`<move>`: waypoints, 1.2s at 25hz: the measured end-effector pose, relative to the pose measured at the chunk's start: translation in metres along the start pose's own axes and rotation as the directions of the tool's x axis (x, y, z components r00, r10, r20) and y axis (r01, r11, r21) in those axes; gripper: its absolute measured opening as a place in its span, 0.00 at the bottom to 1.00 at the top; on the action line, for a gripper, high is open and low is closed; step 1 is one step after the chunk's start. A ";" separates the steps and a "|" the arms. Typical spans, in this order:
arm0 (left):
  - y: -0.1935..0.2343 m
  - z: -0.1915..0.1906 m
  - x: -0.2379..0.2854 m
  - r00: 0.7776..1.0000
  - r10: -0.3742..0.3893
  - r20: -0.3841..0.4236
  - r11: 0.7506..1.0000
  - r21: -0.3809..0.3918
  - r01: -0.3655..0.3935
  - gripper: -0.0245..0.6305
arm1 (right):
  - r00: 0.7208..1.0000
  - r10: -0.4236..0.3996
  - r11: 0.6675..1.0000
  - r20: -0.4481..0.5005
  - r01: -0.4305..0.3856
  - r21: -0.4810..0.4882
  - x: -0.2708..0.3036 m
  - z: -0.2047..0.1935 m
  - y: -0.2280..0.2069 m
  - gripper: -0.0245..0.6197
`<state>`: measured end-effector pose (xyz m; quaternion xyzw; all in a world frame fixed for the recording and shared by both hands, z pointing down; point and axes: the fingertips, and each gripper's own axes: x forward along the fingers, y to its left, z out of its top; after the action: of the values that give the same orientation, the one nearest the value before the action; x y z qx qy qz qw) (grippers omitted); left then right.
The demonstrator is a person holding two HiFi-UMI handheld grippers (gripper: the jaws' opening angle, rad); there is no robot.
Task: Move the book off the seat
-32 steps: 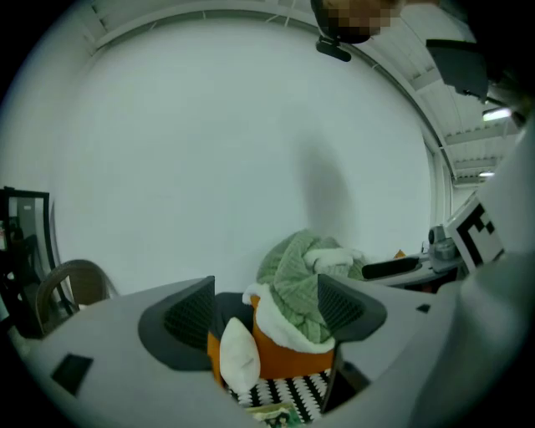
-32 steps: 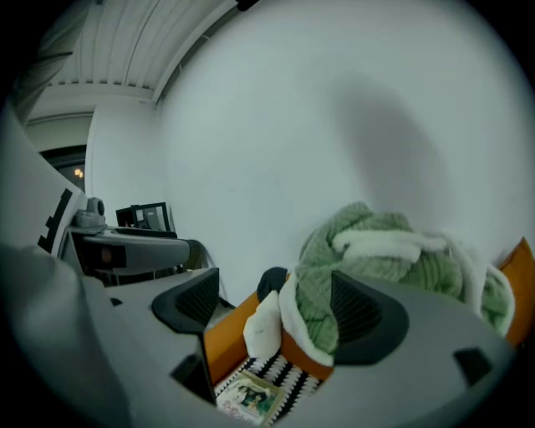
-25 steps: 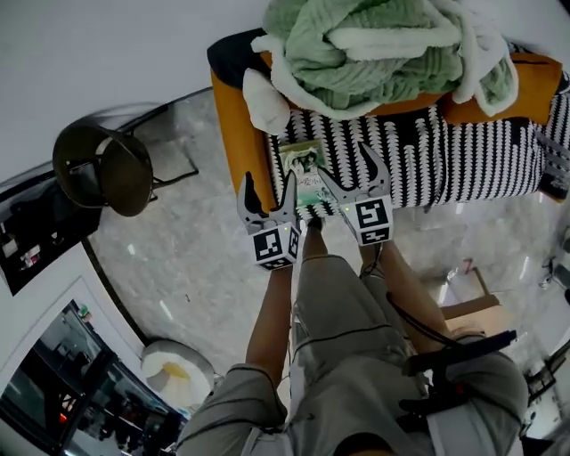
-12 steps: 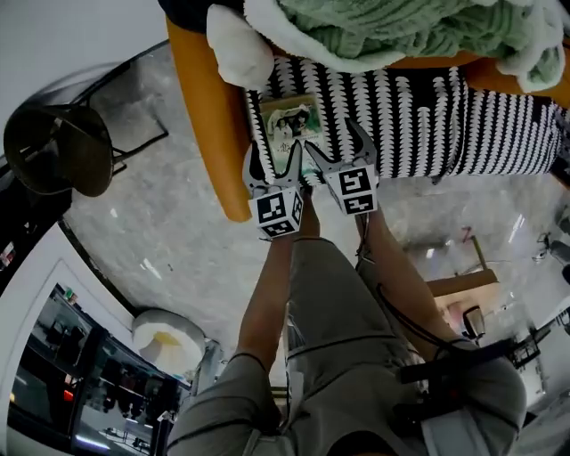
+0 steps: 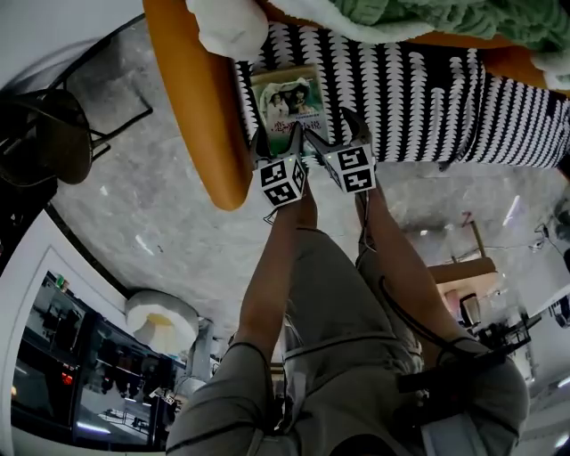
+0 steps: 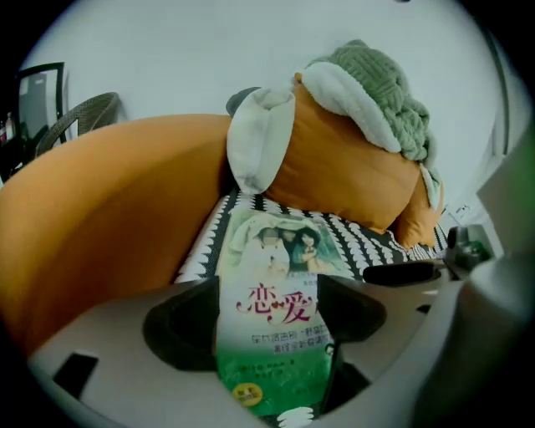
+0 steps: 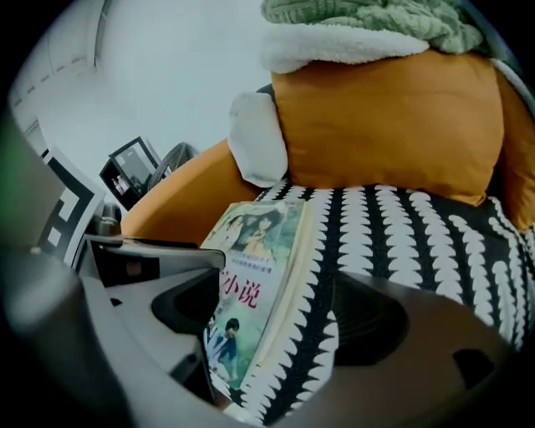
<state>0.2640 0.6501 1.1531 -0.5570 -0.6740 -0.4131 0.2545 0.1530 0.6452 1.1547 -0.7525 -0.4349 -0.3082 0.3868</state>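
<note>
A paperback book (image 5: 287, 100) with a green cover and a photo of people lies flat on the black-and-white patterned seat (image 5: 419, 98) of an orange sofa, close to the left armrest. My left gripper (image 5: 276, 142) hovers at the book's near edge, open; in the left gripper view the book (image 6: 280, 309) fills the gap between the spread jaws of the left gripper (image 6: 267, 284). My right gripper (image 5: 334, 132) is beside it, open, at the book's right near corner. The right gripper view shows the book (image 7: 251, 284) and its page edge between the jaws of the right gripper (image 7: 280, 280).
The orange armrest (image 5: 191, 107) rises just left of the book. A white pillow (image 5: 227, 27) and a green blanket (image 5: 427, 13) sit on orange cushions behind it. A dark round chair (image 5: 53, 134) stands on the marble floor at left. The person's legs are below the grippers.
Both grippers have come down and forward from above the seat's front edge to the near end of the book. Their jaws stayed spread.
</note>
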 end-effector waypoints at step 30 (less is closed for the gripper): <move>-0.046 -0.013 -0.004 0.968 -0.241 -0.066 0.970 0.011 0.243 0.61 | 0.975 0.221 0.971 -0.010 -0.219 0.098 -0.035 -0.029 0.027 0.29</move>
<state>0.2189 0.6351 1.1440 -0.4548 -0.7323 -0.4523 0.2288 0.1582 0.5971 1.1327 -0.7733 -0.3593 -0.2501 0.4587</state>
